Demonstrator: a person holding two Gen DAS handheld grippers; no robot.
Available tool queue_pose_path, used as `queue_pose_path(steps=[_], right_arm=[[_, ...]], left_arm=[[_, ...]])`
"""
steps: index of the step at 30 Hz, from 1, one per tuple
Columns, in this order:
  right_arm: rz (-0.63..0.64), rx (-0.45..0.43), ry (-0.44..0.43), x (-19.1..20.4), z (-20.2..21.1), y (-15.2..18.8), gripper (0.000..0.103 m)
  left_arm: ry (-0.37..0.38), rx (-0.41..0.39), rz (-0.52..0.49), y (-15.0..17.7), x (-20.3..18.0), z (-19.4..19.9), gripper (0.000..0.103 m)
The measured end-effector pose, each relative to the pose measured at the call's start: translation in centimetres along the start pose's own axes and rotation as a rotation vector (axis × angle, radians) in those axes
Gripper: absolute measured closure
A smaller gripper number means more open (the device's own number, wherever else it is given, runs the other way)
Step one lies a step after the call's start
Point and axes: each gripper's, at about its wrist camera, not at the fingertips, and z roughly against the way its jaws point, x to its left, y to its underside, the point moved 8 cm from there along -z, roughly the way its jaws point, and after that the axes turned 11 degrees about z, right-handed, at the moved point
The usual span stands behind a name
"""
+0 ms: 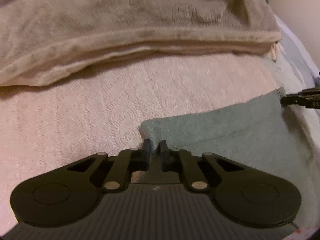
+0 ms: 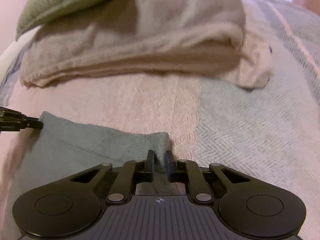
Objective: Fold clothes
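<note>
Between the fingers, left gripper (image 1: pixel 155 145): clamped on one corner of the green cloth (image 1: pixel 230 128) — fabric bunched between the pads.
Right gripper (image 2: pixel 160 158): pinching the opposite corner of that cloth, jaws nearly together.
Green cloth: flat on the pink bedcover (image 1: pixel 90 110), stretching toward 3 o'clock in the left view, 9 o'clock in the right.
Beige folded pile (image 1: pixel 120 30): at 12 o'clock — apart from the cloth.

Teal garment (image 1: pixel 230 132): matt ribbed knit. Beige towel (image 1: pixel 120 30): fuzzy terry. Bedspread (image 1: pixel 100 104): textured weave.
</note>
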Motion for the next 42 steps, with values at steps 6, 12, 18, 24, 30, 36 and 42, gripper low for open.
queue_pose_path(steps=[6, 12, 18, 24, 30, 36, 42], right_arm=[[0.070, -0.086, -0.018, 2.5, 6.3, -0.5, 0.096], [0.140, -0.146, -0.040, 8.3, 14.1, 3.0, 0.097], [0.233, -0.186, -0.057, 15.7, 23.3, 11.2, 0.097], [0.297, -0.097, -0.050, 21.7, 28.0, 23.3, 0.097], [0.184, 0.139, 0.054, 24.8, 25.7, 32.7, 0.083], [0.284, 0.159, 0.165, 29.6, 25.3, 33.7, 0.060], [0.567, 0.168, 0.170, 32.3, 23.0, 34.4, 0.059]], left_arm=[[0.015, -0.126, -0.074, 0.4, -2.2, 5.5, 0.098], [0.010, -0.218, -0.139, 5.7, -5.0, 13.9, 0.098], [-0.006, -0.258, -0.140, 16.9, -8.1, 22.9, 0.098], [-0.005, -0.131, -0.105, 31.8, -9.2, 27.4, 0.098], [-0.064, 0.111, -0.009, 43.6, -7.1, 24.7, 0.096], [-0.111, 0.059, -0.142, 45.8, -7.2, 25.0, 0.087], [-0.078, -0.044, -0.537, 45.3, -11.2, 23.6, 0.078]])
